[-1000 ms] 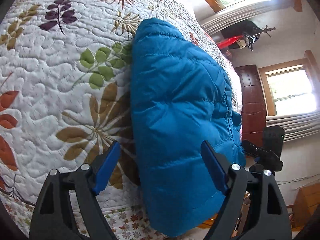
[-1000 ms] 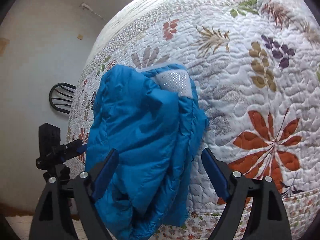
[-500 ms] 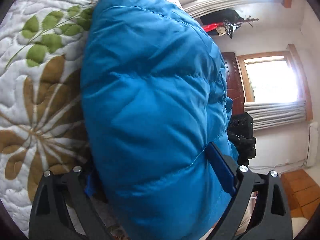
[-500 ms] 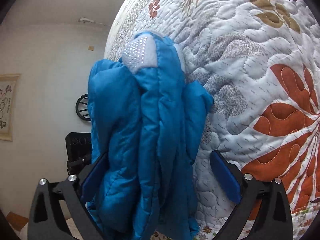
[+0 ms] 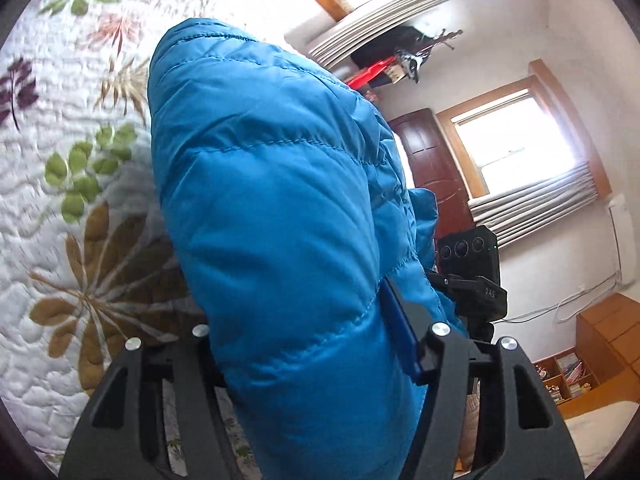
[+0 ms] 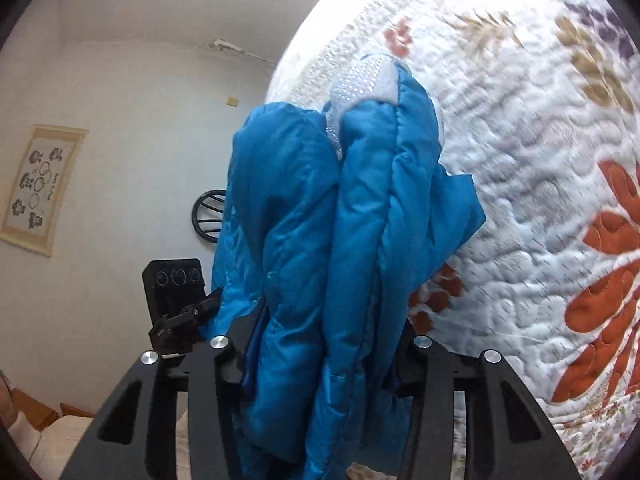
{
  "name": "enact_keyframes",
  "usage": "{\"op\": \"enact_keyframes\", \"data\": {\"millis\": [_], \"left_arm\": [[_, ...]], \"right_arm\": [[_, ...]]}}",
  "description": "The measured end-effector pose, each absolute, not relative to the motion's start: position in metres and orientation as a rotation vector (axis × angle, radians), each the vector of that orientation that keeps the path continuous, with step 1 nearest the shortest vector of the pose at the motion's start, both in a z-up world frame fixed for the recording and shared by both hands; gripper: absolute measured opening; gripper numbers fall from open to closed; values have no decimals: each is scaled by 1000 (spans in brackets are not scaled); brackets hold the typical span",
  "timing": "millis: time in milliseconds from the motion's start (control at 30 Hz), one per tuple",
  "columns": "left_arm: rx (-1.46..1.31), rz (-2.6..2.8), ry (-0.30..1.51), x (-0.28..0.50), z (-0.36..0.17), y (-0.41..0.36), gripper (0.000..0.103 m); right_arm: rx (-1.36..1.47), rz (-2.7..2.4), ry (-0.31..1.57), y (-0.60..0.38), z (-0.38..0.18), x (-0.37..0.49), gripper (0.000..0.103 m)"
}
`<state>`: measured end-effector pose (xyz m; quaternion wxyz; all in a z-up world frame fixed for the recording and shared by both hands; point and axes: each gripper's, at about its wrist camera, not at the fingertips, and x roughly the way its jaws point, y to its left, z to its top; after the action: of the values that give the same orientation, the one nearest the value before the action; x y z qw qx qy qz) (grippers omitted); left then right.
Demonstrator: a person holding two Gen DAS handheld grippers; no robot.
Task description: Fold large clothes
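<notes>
Below, the bed's leaf-printed quilt (image 5: 60, 240) fills the background. Over it the folded blue puffer jacket (image 5: 280, 220) is raised, bunched between both claws. The left claw (image 5: 304, 344) and the right claw (image 6: 320, 344) have just been closing, and each is now clenched on an end of the jacket's padded layers.

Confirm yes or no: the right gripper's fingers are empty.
No. In the right wrist view the right gripper has closed its fingers on the folded blue jacket.
</notes>
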<state>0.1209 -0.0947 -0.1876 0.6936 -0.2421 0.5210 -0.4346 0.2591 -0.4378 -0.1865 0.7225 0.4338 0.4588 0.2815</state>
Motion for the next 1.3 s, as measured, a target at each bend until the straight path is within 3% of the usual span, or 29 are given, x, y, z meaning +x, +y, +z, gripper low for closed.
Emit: {"op": "enact_keyframes", "data": {"millis": [233, 500, 700, 933, 1100, 1300], "left_arm": [[-522, -935, 1030, 152, -139, -58, 59], [-499, -829, 952, 213, -121, -9, 59], [-528, -765, 967, 270, -146, 24, 60], [-554, -691, 1070, 322, -205, 54, 61], [-602, -676, 1113, 335, -246, 65, 76], [-557, -637, 1142, 343, -234, 63, 80]], "right_arm": [[875, 700, 945, -405, -134, 321, 47], [833, 777, 953, -361, -128, 418, 47], [841, 787, 1006, -330, -149, 481, 47], [871, 723, 1152, -303, -211, 532, 47], [981, 746, 1153, -307, -244, 532, 48], [826, 657, 1170, -306, -212, 526, 63]]}}
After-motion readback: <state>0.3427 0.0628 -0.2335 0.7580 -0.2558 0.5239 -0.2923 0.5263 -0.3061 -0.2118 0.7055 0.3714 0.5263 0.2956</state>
